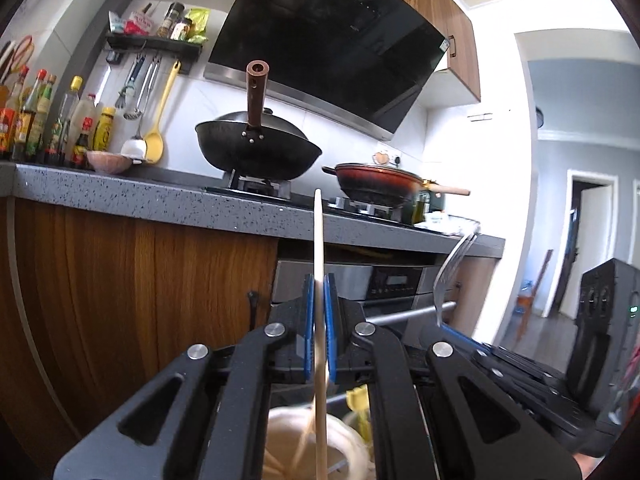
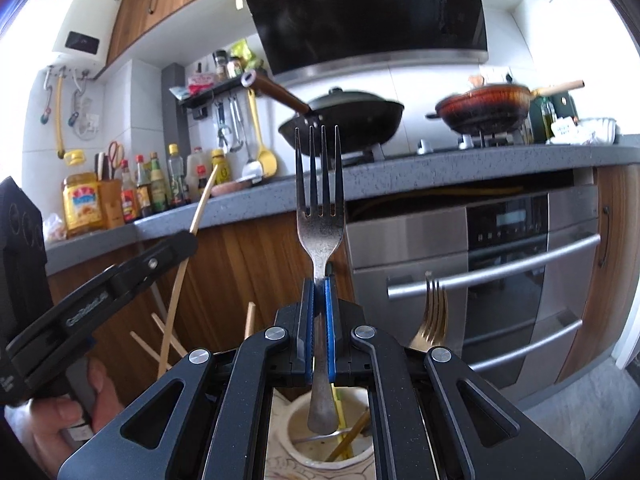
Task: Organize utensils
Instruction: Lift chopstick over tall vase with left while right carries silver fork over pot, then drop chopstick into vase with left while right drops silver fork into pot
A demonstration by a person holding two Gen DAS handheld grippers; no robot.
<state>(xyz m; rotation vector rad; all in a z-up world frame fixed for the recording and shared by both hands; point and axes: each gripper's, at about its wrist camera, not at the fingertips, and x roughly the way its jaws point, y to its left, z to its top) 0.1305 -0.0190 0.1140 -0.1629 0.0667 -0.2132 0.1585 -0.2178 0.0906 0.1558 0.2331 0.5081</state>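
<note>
My left gripper (image 1: 319,280) is shut on a pale wooden chopstick (image 1: 317,232) that stands upright, its lower end over a cream holder (image 1: 280,436) below. My right gripper (image 2: 319,282) is shut on a silver fork (image 2: 320,200), tines up, its handle end hanging inside a cream ceramic holder (image 2: 296,420) that holds a few utensils. In the right wrist view the left gripper (image 2: 188,240) shows at the left with the chopstick (image 2: 202,204). The fork also shows in the left wrist view (image 1: 452,264). A gold fork (image 2: 432,316) and loose chopsticks (image 2: 160,340) stand nearby.
A grey counter (image 1: 160,196) carries a black wok (image 1: 256,148), a red pan (image 1: 376,184) and sauce bottles (image 1: 40,120). A steel oven (image 2: 500,272) sits under it. Hanging ladles (image 1: 156,112) are on the wall. A doorway (image 1: 588,240) opens at the right.
</note>
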